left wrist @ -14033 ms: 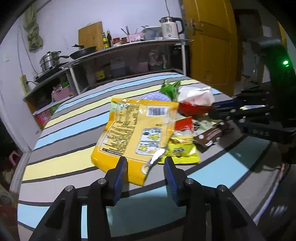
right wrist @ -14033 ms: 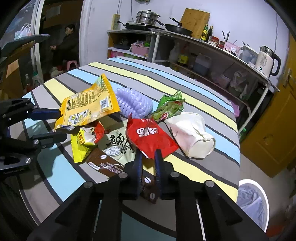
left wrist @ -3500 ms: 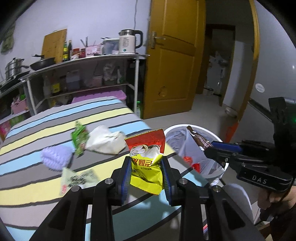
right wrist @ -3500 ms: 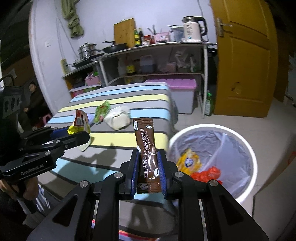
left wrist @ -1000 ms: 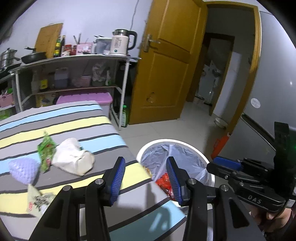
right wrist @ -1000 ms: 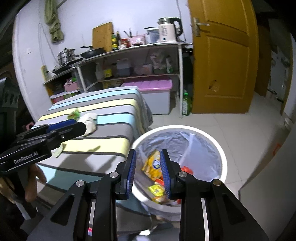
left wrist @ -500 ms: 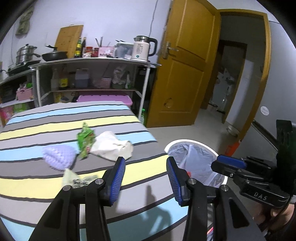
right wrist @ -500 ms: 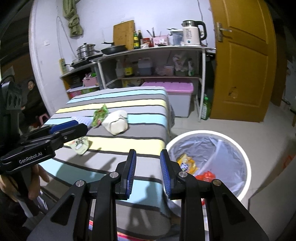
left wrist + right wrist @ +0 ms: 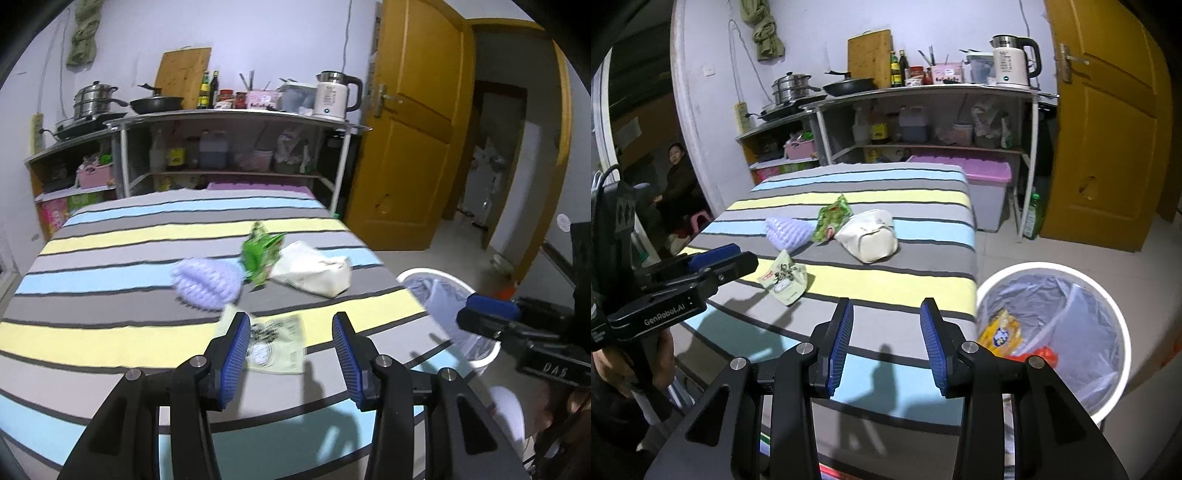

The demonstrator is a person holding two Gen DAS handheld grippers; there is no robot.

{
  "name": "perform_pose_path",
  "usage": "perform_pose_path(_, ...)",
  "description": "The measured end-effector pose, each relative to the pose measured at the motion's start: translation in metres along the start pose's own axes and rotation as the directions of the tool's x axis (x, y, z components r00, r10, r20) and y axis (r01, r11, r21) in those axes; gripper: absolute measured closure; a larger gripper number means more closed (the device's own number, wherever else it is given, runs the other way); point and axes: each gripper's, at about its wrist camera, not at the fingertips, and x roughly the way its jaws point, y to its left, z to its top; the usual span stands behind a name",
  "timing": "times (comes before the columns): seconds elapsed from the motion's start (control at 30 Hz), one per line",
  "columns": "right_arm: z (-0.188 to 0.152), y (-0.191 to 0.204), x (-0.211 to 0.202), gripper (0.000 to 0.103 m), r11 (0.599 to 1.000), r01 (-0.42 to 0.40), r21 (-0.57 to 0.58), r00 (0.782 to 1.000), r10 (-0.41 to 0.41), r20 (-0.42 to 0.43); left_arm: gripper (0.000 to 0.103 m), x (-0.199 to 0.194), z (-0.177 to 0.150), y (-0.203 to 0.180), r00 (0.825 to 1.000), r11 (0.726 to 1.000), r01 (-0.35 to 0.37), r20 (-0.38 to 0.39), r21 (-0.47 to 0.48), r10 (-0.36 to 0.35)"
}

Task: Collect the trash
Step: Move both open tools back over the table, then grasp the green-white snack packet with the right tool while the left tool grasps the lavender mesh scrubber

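Room: kitchen corner with a metal shelf rack [image 9: 923,122], a kettle [image 9: 1012,61] on top and a yellow door [image 9: 1108,122] to one side.
Surface: striped table [image 9: 923,280] with four loose items on it.
Left gripper [image 9: 290,352]: jaws spread wide, nothing between them; it hovers over the near part of the table.
Right gripper [image 9: 886,343]: jaws spread, empty; it hangs over the table edge, with the bin just off its right jaw.
Flat wrapper [image 9: 275,341]: pale green, lying flat on the table, directly ahead of the left jaws and closest to them, partly framed by the two fingers.
Purple bundle [image 9: 207,282]: knobbly, beyond the flat wrapper, ahead of the left finger.
Green bag [image 9: 260,253]: crumpled, farther ahead of the left jaws, touching or just beside the white bag.
White bag [image 9: 312,267]: soft and lumpy, ahead of the left gripper's right finger and well ahead of the right jaws.
Bin [image 9: 1108,295]: white, lined with a plastic bag, standing on the floor just beside the table edge.
Bin contents: a yellow wrapper [image 9: 1001,334] and something red [image 9: 1039,356] lie inside.
Done: judging by the bin, part of the trash is already collected.
Left: four items on the table are not yet in the bin.
Likely next step: the flat wrapper looks like the nearest pick for the left gripper.
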Motion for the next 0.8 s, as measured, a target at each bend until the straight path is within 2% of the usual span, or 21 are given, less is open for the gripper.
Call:
perform_pose_path(0.4, 0.004, 0.021, 0.024, 0.064, 0.997, -0.075, -0.030, 0.996, 0.073, -0.044, 0.057, -0.002, -0.013, 0.044, 0.997, 0.997, -0.069, -0.030, -0.044, 0.068)
perform_pose_path(0.8, 0.014, 0.047, 0.064, 0.062, 0.986, -0.153, -0.072, 0.983, 0.145, -0.109, 0.057, -0.003, -0.009, 0.066, 0.996, 0.994, -0.088, -0.024, -0.061, 0.086)
